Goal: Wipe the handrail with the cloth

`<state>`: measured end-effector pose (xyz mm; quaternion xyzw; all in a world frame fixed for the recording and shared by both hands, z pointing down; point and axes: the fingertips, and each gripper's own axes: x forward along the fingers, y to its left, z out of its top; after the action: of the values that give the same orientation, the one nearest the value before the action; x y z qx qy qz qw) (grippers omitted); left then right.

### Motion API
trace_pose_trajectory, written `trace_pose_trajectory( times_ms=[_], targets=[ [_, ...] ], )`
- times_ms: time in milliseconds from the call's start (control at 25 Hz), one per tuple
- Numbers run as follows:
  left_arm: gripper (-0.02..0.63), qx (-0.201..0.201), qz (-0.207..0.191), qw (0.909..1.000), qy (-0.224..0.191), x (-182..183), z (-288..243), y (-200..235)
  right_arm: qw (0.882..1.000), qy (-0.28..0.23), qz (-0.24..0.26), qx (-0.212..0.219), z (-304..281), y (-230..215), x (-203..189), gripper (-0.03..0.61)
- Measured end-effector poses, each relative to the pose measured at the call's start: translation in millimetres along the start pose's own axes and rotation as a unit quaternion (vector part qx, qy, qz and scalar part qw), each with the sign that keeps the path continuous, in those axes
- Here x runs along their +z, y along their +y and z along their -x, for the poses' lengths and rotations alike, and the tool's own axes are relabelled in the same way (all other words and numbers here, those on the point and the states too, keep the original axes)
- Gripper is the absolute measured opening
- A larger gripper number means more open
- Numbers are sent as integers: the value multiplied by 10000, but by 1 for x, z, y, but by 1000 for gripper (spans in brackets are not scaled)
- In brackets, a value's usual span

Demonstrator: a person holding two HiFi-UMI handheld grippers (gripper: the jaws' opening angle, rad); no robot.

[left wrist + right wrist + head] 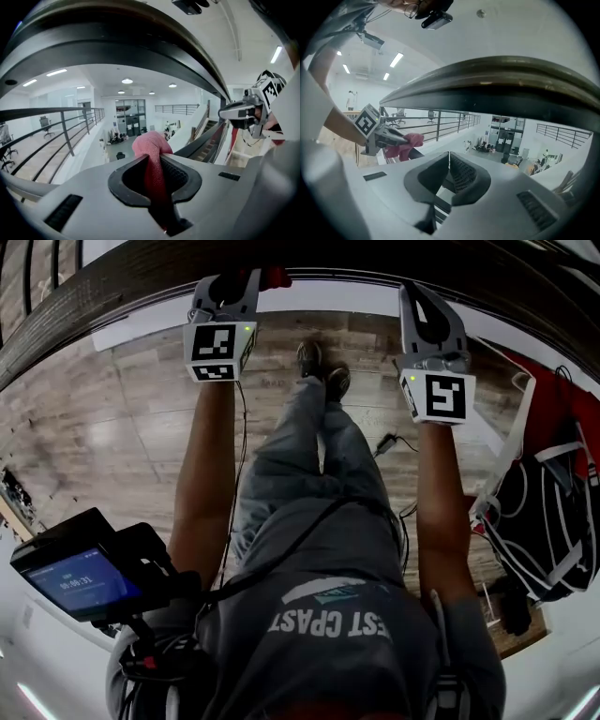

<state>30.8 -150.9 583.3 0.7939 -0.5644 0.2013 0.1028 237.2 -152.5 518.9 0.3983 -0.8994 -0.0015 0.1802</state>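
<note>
The dark, curved handrail [112, 292] runs across the top of the head view and arches above both grippers [117, 42] [511, 89]. My left gripper [230, 279] is raised just under it, shut on a red cloth [151, 149] that bulges out past the jaw tips. In the head view the cloth [275, 278] shows at the rail's edge. My right gripper [419, 294] is also lifted to the rail, to the right of the left one, with its jaws [449, 158] shut and nothing between them. From the right gripper view the left gripper and cloth [407, 142] appear below the rail.
A black and red backpack [548, 512] lies on the wooden floor at right, and a cable [389, 442] trails by the person's legs. A device with a screen [80, 579] sits at lower left. A lower metal railing [65, 126] and an open atrium lie beyond.
</note>
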Motion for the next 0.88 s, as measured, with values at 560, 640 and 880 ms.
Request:
trace_pose_trajectory(
  times_ms=[560,640,880],
  targets=[
    [55,220,295,9993,-108,2,2,24,9999,24,-79,100,-40,16,3,6],
    [55,431,388,9983,-18,-11,13,52,9998,-6,-114,172,-50,23,3,6],
    [55,157,450,9989,-17,2,14,18,9988,-232,-19,419,-66,64,37,6]
  ],
)
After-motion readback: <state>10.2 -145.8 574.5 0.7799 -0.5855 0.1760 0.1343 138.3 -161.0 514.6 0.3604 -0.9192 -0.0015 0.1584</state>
